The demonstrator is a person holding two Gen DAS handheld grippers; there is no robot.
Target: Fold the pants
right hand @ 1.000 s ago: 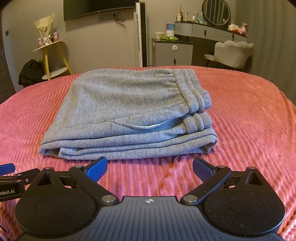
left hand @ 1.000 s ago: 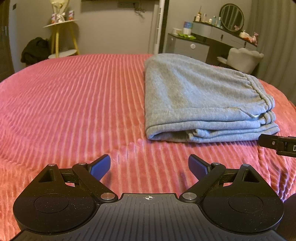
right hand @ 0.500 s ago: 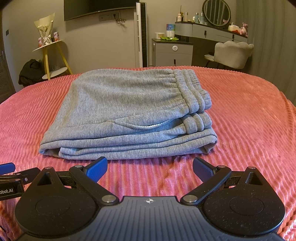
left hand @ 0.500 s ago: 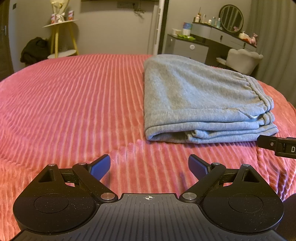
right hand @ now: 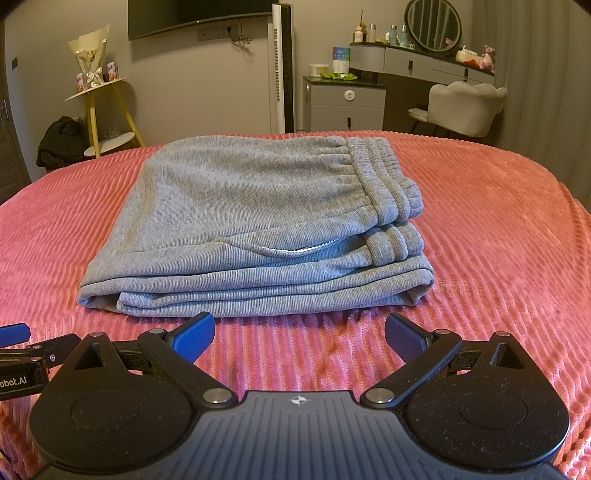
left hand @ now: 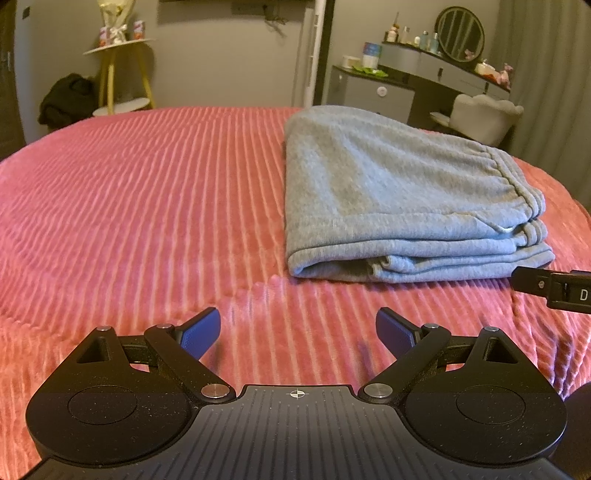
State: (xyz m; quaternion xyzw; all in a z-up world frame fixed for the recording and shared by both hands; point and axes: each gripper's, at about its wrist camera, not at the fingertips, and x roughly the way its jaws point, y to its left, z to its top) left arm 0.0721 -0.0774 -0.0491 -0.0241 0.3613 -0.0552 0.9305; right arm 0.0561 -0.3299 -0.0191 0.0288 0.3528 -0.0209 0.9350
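Note:
Grey sweatpants (right hand: 258, 221) lie folded in a flat stack on the pink ribbed bedspread (right hand: 480, 229), waistband to the right. They also show in the left wrist view (left hand: 399, 199), ahead and to the right. My right gripper (right hand: 299, 336) is open and empty, just in front of the stack's near edge, not touching it. My left gripper (left hand: 297, 330) is open and empty, over bare bedspread (left hand: 147, 192) left of the pants. Part of the right gripper (left hand: 554, 286) shows at the left wrist view's right edge; part of the left gripper (right hand: 22, 350) shows at the right wrist view's left edge.
Beyond the bed stand a yellow side table with a bouquet (right hand: 96, 85), a dark bag on the floor (right hand: 59, 142), a grey cabinet (right hand: 343, 103), a vanity with a round mirror (right hand: 432, 26) and a white chair (right hand: 465, 107).
Almost nothing. The left gripper has shifted very slightly, so the pants sit a touch lower left in its view. Both grippers stay open and empty.

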